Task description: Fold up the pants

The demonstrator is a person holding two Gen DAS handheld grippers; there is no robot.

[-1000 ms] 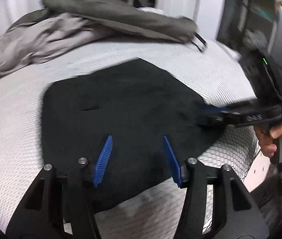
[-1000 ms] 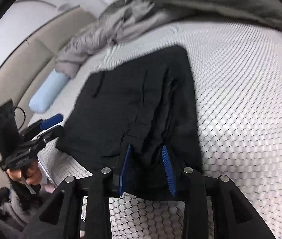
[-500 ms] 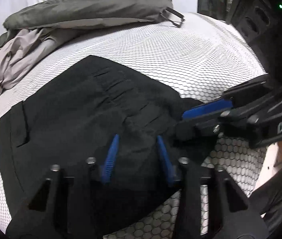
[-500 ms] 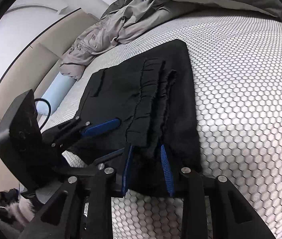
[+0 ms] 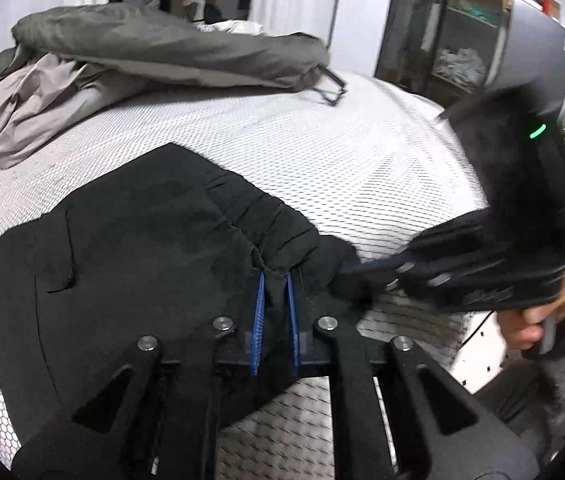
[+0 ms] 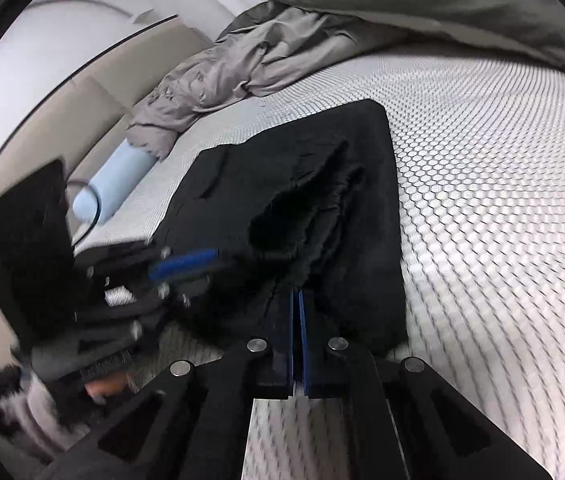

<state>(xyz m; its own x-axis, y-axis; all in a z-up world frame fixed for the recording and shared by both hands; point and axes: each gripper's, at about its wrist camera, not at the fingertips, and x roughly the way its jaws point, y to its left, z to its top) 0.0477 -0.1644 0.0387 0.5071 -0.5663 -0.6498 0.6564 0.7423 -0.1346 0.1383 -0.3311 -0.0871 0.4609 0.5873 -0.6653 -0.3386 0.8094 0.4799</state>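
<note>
Black pants (image 5: 142, 248) lie folded on the mattress, their gathered waistband near me. My left gripper (image 5: 275, 280) has its jaws closing, with a bunch of the waistband fabric filling the gap between the blue pads. Just to its right, the right gripper (image 5: 370, 268) bites the same edge, held by a person's hand (image 5: 522, 320). In the right wrist view, my right gripper (image 6: 296, 294) has its pads nearly touching, pinching the near edge of the pants (image 6: 342, 168). The left gripper (image 6: 186, 264) shows blurred at the left, its blue pad at the fabric.
The mattress (image 5: 362, 160) has a white honeycomb cover. Crumpled grey bedding (image 5: 142, 48) is piled at the far side, with a black buckle (image 5: 332, 88) at its end. A pale blue bolster (image 6: 114, 184) lies by the headboard. Dark shelves (image 5: 462, 40) stand beyond the bed.
Both grippers have closed on the near edge of the pants. The left gripper has slid along the edge toward the right one, and the waistband has bunched up between them.
</note>
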